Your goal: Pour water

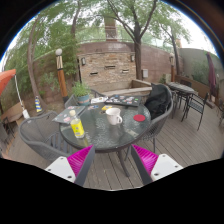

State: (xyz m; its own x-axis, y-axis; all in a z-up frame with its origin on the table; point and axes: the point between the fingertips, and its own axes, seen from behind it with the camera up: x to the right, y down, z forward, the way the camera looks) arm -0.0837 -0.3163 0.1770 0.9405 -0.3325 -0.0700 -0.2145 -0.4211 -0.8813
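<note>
On a garden deck, the gripper (113,160) hangs with fingers apart and empty, well short of a round glass tabletop (95,135). An upright bottle (76,124) stands ahead and left; a white cup (114,119) sits just right of it.

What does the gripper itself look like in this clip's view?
Only the gripper fingers show. Each finger carries a bright magenta pad on its inner face, roughly wedge-shaped, backed by a pale grey-white finger body. No cables, markings, hand or sleeve are visible.
</note>
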